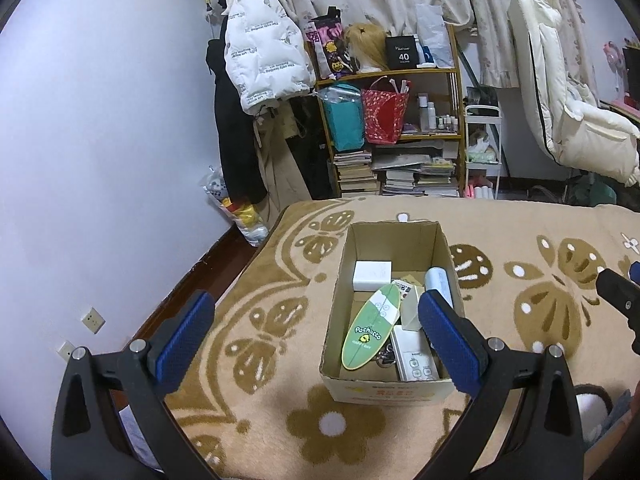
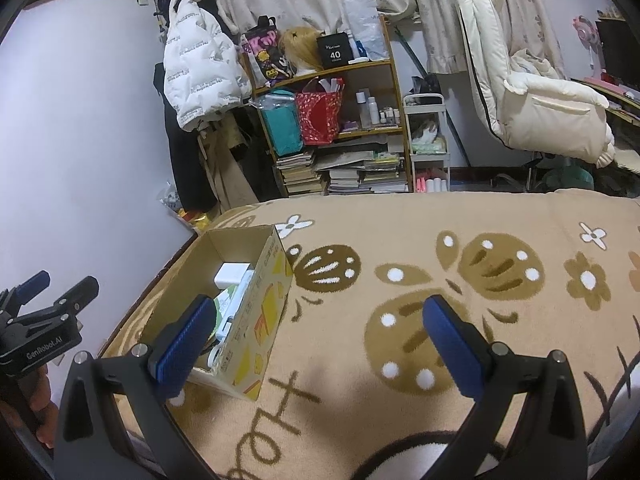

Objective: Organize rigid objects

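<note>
An open cardboard box (image 1: 436, 240) stands on a tan patterned blanket (image 1: 280, 408). Inside lie a green surfboard-shaped Pochacco toy (image 1: 370, 326), a white box (image 1: 372, 275), a pale blue cylinder (image 1: 438, 282), a white device (image 1: 414, 360) and small items. My left gripper (image 1: 316, 332) hovers open just in front of the box, nothing between its fingers. The right wrist view shows the same box (image 2: 262, 320) at left, with the white box (image 2: 232, 275) visible inside. My right gripper (image 2: 320, 338) is open and empty over the blanket (image 2: 440, 280), right of the box.
A wooden shelf (image 1: 396, 120) with bags, bottles and stacked books stands beyond the bed. Coats (image 1: 260, 48) hang at the wall on the left. A cream padded chair (image 1: 568, 112) is at the right. The bed edge drops to a dark floor (image 1: 208, 276) on the left.
</note>
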A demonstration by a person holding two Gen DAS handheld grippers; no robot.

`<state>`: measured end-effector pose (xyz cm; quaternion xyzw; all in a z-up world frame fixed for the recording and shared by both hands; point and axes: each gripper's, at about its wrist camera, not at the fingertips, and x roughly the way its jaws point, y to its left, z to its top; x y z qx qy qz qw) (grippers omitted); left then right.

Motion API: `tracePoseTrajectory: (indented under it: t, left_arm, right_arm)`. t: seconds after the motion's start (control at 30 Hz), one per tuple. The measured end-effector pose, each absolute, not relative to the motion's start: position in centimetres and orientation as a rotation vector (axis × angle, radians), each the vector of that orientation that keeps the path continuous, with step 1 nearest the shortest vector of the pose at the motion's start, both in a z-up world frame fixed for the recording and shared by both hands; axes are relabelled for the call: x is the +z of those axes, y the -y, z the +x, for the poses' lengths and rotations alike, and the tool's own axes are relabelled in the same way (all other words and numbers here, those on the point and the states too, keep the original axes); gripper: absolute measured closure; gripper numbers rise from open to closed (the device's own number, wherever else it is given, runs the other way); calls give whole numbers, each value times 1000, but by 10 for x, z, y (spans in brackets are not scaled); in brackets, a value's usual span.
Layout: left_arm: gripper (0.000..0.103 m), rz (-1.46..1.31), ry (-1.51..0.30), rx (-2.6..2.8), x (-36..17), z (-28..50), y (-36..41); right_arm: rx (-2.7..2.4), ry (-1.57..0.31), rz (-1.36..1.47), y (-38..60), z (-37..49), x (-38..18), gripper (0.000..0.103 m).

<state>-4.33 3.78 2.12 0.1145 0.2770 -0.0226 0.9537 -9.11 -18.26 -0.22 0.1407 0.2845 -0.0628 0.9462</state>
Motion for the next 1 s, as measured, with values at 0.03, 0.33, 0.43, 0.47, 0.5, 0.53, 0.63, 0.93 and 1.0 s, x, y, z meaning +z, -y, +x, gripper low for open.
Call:
tracePoseTrajectory:
  t: [0.03,0.33,0.43,0.47,0.5,0.53,0.63,0.93,1.0]
  left_arm:
    - [2,229,-568,-58,21,-43,-38]
    - [2,239,-571,-50,21,-40,-38]
    - [2,239,-573,-50,21,-40,-38]
    - [2,241,-571,-50,21,-40,-38]
    - [2,242,-570,-49,21,-39,-38]
    - [2,243,-569,-48,21,-40,-38]
    - [2,243,-569,-46,21,-40,-38]
    - [2,246,-568,-45,21,-40,-38]
    - [2,245,-568,-54,21,-40,-38]
  right_arm:
    - [-127,-579,286,183,-91,-2,0]
    - [-131,-575,280,182,-91,-2,0]
    - [-130,-573,278,185,-91,-2,0]
    - [-131,-572,279,186,-91,-2,0]
    - [-130,-573,277,186,-92,-2,0]
    - [-130,-574,277,186,-92,-2,0]
    - [-128,-573,277,187,-92,-1,0]
    - [-130,-575,280,187,-92,-2,0]
    - [-128,-575,278,187,-92,-2,0]
